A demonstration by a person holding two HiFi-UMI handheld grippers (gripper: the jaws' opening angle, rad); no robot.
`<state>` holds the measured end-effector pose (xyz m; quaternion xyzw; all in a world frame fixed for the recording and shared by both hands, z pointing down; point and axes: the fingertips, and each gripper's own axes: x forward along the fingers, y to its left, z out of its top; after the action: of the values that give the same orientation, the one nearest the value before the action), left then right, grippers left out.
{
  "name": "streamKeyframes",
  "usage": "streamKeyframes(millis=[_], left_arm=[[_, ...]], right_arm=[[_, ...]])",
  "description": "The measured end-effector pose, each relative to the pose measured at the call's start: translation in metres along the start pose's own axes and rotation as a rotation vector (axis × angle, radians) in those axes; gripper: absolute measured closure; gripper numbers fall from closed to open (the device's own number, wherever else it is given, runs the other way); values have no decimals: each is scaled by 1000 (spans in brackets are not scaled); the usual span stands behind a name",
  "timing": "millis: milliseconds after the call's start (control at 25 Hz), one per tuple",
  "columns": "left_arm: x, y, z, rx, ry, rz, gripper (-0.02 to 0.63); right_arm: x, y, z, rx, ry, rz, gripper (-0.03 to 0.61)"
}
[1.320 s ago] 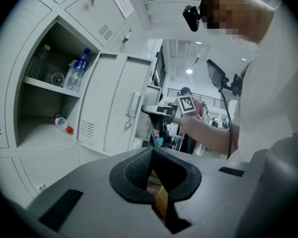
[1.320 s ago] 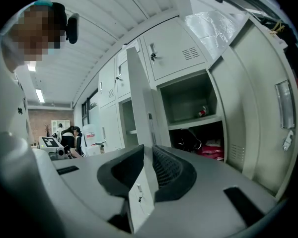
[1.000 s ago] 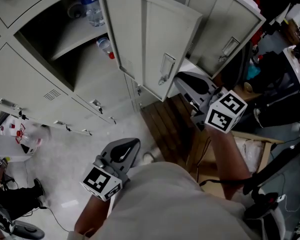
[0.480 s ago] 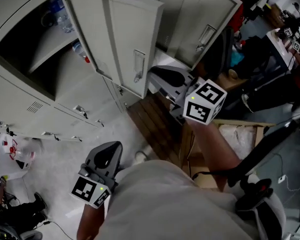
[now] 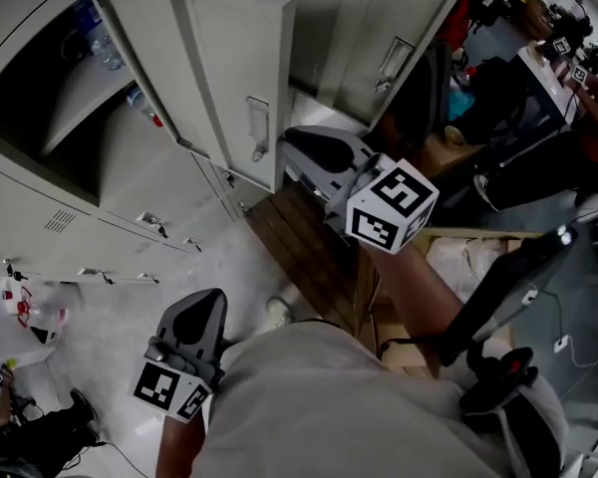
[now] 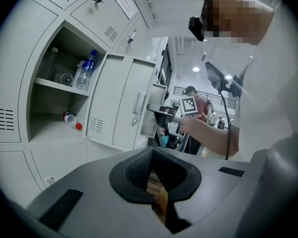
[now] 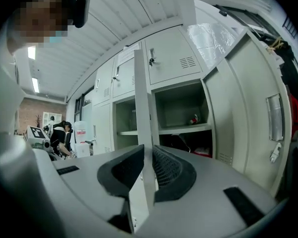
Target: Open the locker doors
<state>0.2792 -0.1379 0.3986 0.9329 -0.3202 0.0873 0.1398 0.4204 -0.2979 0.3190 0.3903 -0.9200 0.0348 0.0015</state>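
An open locker door [image 5: 219, 68] stands upright, its long axis running top to bottom. It is swung well out from the bank of grey lockers, and its free edge points into the room toward the person. A handle [image 5: 257, 127] sits on the face seen from above, near that free edge.

The right claw [image 7: 147, 148] is clamped on the door's free edge. In the right gripper view the thin metal edge rises straight up between the two dark pads, which press on either side of it.

Beside the door's hinge side, the opened compartment holds a shelf [image 6: 59, 86]. A water bottle [image 6: 87, 71] stands on the shelf, and a second bottle [image 6: 72, 122] with a red cap lies on its side below it.

Further right, another locker door [image 5: 379, 33] also hangs open. Closed lockers [image 5: 70, 217] fill the row underneath.

A wooden pallet [image 5: 309, 242] lies on the floor at the foot of the lockers.

The left claw [image 6: 152, 152] hangs low at the person's side, well apart from the door. Its tips are together with nothing between them.
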Motion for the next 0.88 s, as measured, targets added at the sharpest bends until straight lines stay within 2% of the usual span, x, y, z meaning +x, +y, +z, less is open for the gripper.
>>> streamKeyframes(millis=[320, 560, 680, 760, 880], left_arm=[[-51, 13, 3, 26, -26, -3, 604], [-118, 35, -5, 8, -30, 17, 604], [-157, 44, -13, 2, -37, 27, 604], [-185, 50, -18, 9, -44, 32, 604], [-226, 59, -25, 7, -61, 43, 604]], right_arm=[[0, 3, -1, -38, 14, -149, 526], [-14, 14, 9, -89, 3, -338, 526], [-22, 40, 16, -105, -5, -415, 526], [-20, 72, 19, -122, 1, -418, 528], [0, 133, 14, -125, 22, -352, 528]])
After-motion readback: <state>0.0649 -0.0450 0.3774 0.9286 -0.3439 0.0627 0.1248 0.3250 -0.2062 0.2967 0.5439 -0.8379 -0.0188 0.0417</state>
